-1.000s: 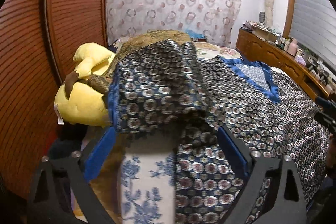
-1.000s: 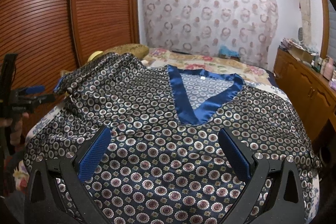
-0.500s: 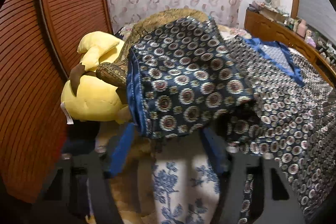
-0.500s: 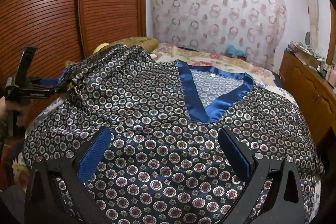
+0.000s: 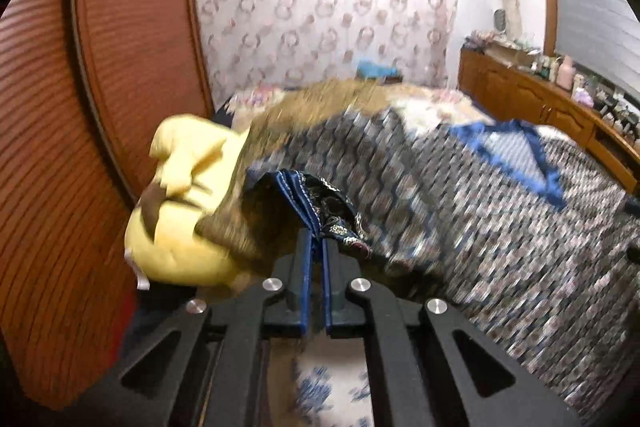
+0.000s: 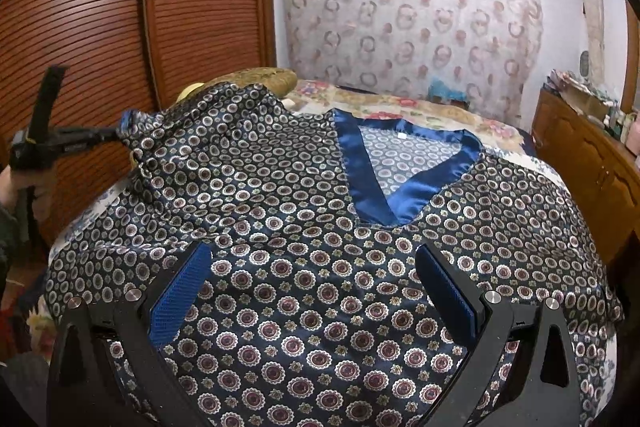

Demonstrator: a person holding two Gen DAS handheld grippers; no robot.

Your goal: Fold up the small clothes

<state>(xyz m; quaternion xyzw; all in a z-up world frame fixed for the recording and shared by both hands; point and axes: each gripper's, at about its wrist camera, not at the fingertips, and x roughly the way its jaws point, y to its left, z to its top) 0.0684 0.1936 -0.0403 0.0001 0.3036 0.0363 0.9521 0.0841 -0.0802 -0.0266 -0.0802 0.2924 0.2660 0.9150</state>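
Left gripper (image 5: 316, 247): jaws pinched nearly together on a bunched blue-trimmed sleeve edge (image 5: 320, 199) at frame centre; view motion-blurred. Right gripper (image 6: 312, 291): jaws spread wide, nothing between them, hovering above the shirt (image 6: 320, 267). Shirt is glossy satin, navy with small round medallion print and a plain blue V-neck band (image 6: 384, 195), spread across the bed (image 6: 400, 107), filling the lower frame. Soft yellow plush toy (image 5: 180, 215) sits left of the clamped sleeve.
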